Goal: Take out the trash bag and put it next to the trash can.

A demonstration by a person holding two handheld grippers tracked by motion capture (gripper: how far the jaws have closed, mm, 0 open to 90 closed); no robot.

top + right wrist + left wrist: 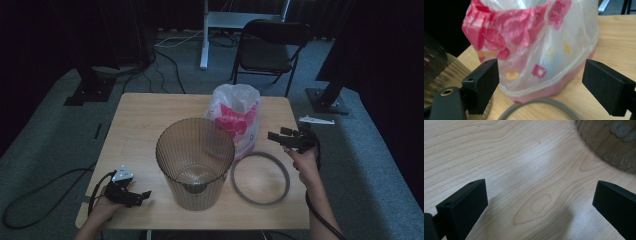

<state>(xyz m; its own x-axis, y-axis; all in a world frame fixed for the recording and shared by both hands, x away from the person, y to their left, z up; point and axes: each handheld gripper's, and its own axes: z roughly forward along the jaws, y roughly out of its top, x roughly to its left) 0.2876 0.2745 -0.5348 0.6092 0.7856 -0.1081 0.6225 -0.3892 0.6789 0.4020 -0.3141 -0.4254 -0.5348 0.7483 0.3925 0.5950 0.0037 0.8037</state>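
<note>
A ribbed translucent bin [195,162] stands upright in the middle of the wooden table [140,120]. Behind it to the right sits a clear plastic bag with pink print [234,117], also close in the right gripper view [536,50]. A grey ring [260,178] lies flat right of the bin; its arc [541,103] shows below the bag. My left gripper [142,196] rests low near the front left edge, open, over bare wood [536,195], with the bin's base [609,142] ahead to the right. My right gripper [274,137] hovers open just right of the bag, nothing between its fingers.
A black folding chair [270,47] and a white desk leg [204,35] stand beyond the table's far side. Black stand bases [90,87] flank the table on grey carpet. Cables trail off the table's left and right front corners.
</note>
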